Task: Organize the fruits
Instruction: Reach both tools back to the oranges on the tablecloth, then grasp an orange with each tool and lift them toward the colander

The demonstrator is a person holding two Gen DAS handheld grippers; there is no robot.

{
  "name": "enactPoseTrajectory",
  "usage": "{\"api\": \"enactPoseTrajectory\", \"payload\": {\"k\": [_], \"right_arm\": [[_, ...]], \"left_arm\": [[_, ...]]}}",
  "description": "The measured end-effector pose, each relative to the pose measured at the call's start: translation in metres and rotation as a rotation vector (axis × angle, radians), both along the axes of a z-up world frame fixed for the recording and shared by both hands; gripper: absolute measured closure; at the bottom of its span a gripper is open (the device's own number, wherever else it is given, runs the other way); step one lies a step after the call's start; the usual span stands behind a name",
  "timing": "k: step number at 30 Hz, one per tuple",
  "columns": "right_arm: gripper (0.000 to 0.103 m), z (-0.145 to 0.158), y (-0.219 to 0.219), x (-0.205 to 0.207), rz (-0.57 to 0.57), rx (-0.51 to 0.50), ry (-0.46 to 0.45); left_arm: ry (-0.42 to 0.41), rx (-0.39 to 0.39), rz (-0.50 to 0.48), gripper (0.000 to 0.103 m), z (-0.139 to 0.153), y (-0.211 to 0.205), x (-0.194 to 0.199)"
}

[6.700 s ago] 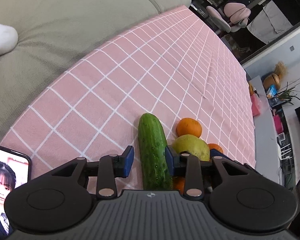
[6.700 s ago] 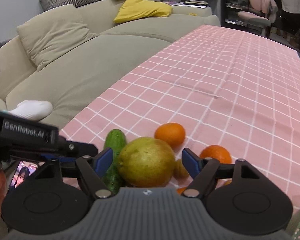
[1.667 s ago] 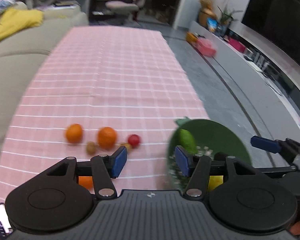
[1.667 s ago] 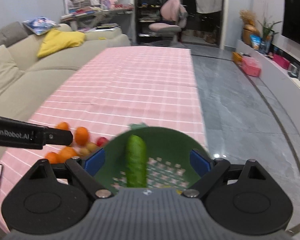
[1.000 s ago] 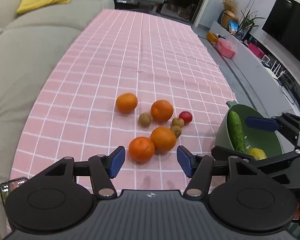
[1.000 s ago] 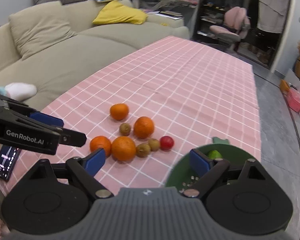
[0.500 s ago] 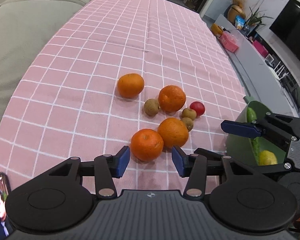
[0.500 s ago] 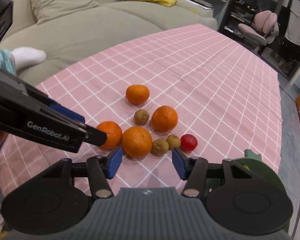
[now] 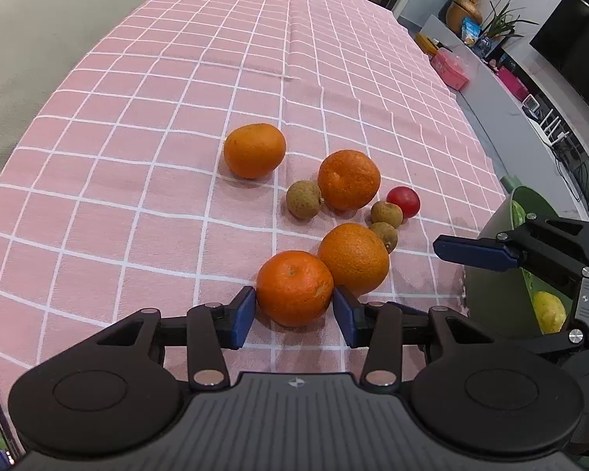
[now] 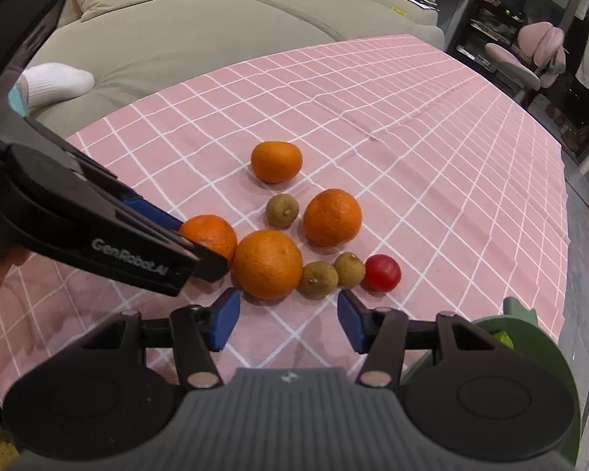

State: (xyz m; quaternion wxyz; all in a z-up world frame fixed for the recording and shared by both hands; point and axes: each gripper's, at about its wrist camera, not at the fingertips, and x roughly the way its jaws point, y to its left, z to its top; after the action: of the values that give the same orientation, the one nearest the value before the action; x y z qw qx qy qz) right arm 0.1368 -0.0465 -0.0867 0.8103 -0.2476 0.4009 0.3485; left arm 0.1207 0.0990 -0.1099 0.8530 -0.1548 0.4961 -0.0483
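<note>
My left claw just closing, pads touching nearest orange; right claw open, empty, short of bigger orange.

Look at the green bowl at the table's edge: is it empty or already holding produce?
Holding produce. In the left wrist view the green bowl contains a yellow-green fruit and a sliver of cucumber; the rest of its inside is hidden.
</note>
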Motion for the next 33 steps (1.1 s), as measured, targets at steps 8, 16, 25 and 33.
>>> {"api": "enactPoseTrajectory", "payload": {"k": [8,16,25,33], "right_arm": [[0.051,-0.004,0.013,-0.006,0.071,-0.032,-0.035],[0.051,-0.007,0.031,-0.007,0.129,-0.061,-0.079],[0.059,-0.019,0.049,-0.002,0.143,-0.098,-0.073],[0.059,-0.021,0.051,-0.008,0.139,-0.109,-0.093]], "left_arm": [[-0.01,0.007,0.021,0.055,-0.001,0.0,-0.001],[0.03,0.05,0.08,0.056,0.006,0.014,-0.004],[0.027,0.036,0.106,0.056,0.011,0.021,-0.005],[0.027,0.034,0.126,0.056,0.014,0.025,-0.006]]}}
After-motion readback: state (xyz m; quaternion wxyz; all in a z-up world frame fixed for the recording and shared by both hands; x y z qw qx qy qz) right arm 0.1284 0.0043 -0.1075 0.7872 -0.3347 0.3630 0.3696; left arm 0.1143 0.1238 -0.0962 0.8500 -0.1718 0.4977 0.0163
